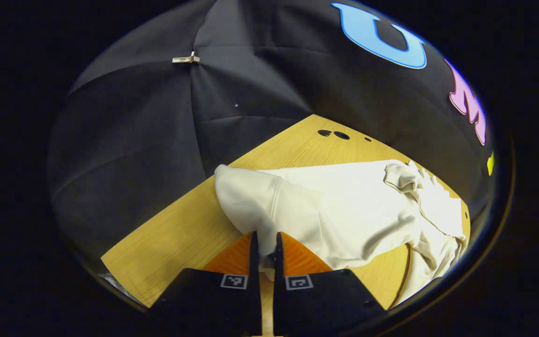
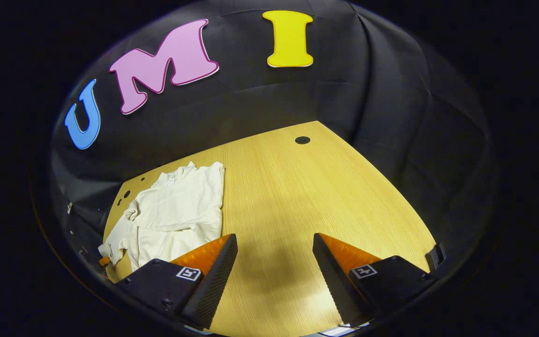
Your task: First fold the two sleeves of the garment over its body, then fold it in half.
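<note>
On woodgrain table, left hand-held gripper pinches soft cream garment.

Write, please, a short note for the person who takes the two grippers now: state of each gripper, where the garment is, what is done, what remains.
Left gripper: shut on the cream garment, pinching a lifted fold of cloth.
Right gripper: open, holding nothing, over bare wooden table.
The garment lies rumpled on the table, to the right gripper's left.
Done: one side appears folded over the body; which part the left gripper holds I cannot tell.
Left: finish the sleeves, then fold in half.
</note>
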A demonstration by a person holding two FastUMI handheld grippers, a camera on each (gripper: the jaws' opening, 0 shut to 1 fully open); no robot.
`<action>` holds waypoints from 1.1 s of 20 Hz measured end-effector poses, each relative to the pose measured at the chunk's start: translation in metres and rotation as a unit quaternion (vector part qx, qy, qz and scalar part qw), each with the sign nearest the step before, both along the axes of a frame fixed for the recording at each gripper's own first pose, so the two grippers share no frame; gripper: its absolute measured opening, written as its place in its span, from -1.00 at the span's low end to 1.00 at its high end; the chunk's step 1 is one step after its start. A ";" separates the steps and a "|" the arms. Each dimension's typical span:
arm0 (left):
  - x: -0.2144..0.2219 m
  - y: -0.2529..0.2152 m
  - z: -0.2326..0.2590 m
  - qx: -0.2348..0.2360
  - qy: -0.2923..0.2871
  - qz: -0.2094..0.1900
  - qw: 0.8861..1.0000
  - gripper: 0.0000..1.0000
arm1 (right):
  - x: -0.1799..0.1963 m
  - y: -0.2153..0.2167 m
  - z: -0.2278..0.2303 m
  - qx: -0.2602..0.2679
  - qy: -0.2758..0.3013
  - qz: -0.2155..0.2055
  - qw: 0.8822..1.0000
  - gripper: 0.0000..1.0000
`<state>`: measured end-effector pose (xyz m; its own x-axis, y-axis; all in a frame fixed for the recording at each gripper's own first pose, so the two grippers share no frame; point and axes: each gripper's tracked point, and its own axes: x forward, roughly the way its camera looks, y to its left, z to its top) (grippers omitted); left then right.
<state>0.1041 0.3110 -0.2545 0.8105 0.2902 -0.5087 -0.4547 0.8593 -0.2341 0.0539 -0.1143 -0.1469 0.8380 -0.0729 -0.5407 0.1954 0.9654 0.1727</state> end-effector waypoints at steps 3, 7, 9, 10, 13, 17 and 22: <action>0.003 -0.002 0.003 -0.006 0.021 -0.008 1.000 -0.86 | -0.004 -0.006 0.001 -0.004 -0.005 -0.005 1.000 0.99; 0.011 -0.006 0.029 0.011 0.009 -0.024 1.000 -0.87 | -0.011 -0.021 -0.002 -0.011 -0.006 -0.018 1.000 0.98; 0.024 -0.012 0.060 0.009 -0.022 -0.027 0.999 -0.87 | -0.016 -0.028 -0.005 -0.002 -0.003 -0.028 1.000 0.99; 0.030 -0.015 0.073 0.005 -0.035 -0.029 0.999 -0.87 | -0.019 -0.030 -0.007 0.001 -0.002 -0.030 1.000 0.99; 0.051 -0.026 0.119 -0.005 -0.073 -0.039 0.997 -0.87 | -0.027 -0.033 -0.018 0.001 0.002 -0.034 0.999 0.99; 0.088 -0.054 0.178 0.007 -0.113 -0.072 0.991 -0.87 | -0.040 -0.032 -0.037 0.012 0.019 -0.040 0.999 0.99; 0.143 -0.118 0.239 0.031 -0.154 -0.130 0.979 -0.87 | -0.053 -0.026 -0.058 0.022 0.039 -0.041 0.998 0.99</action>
<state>0.2473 0.1926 -0.0156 0.9732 0.0766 -0.2168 -0.1350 0.9536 -0.2691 0.0008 -0.1404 -0.2049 0.7857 -0.1135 -0.6081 0.2870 0.9377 0.1958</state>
